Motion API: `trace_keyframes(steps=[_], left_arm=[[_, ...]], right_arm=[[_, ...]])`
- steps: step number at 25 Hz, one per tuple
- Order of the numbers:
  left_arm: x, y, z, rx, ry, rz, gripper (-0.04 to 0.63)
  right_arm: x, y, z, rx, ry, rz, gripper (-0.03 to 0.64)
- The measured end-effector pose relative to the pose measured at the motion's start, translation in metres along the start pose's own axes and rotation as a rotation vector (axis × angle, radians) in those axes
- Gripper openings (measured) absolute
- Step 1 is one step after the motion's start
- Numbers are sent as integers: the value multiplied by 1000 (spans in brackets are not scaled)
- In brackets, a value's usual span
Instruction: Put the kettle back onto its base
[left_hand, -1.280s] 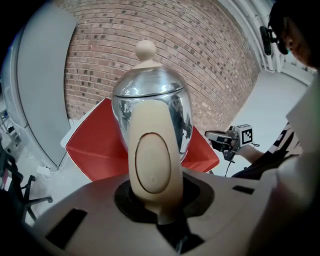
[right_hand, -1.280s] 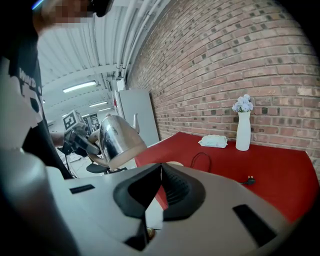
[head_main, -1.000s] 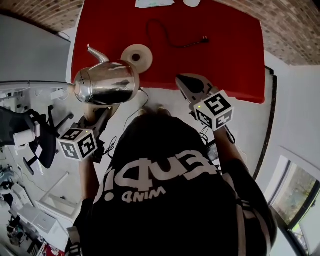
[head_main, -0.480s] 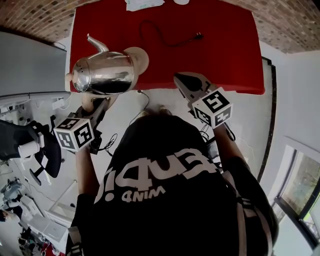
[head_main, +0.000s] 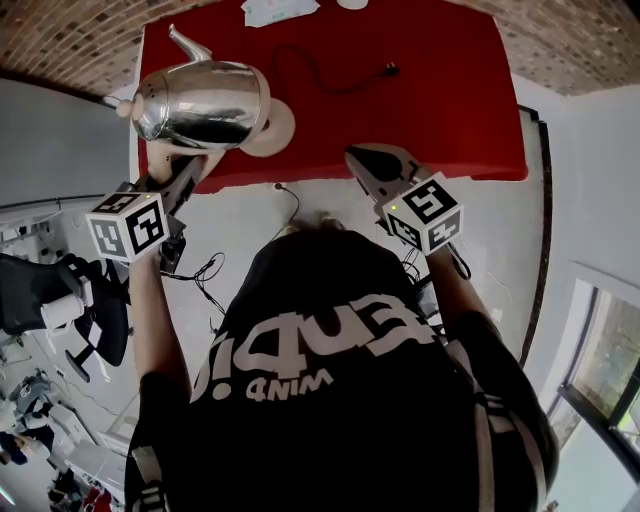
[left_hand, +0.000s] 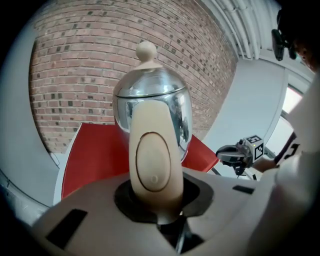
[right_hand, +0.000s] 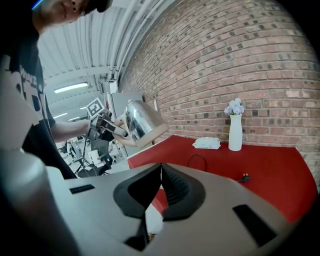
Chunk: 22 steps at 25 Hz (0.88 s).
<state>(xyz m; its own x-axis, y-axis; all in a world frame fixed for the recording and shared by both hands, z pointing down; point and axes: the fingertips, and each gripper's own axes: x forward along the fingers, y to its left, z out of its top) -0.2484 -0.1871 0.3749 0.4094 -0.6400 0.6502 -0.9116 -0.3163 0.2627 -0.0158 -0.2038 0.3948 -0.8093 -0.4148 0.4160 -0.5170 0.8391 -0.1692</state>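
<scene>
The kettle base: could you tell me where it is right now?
Head view: the base sits on the red table, at its left near the front edge, partly hidden by the kettle.

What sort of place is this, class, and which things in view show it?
Probably a lab or workshop space, not a home kitchen: a bare brick wall behind a red table, strip lights under a ribbed ceiling, and an office chair nearby.
</scene>
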Motion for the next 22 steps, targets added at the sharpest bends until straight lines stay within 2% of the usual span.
trace_keyframes(steps=[10, 15, 22], left_arm=[[20, 17, 28, 48, -22, -13, 64], [32, 20, 14, 2, 25, -44, 64], [46, 27, -1, -27, 60, -41, 64]], right_arm=[[-4, 2, -13, 7, -17, -34, 23], [-6, 1, -12, 10, -19, -48, 23], [-6, 2, -10, 11, -21, -54, 23]])
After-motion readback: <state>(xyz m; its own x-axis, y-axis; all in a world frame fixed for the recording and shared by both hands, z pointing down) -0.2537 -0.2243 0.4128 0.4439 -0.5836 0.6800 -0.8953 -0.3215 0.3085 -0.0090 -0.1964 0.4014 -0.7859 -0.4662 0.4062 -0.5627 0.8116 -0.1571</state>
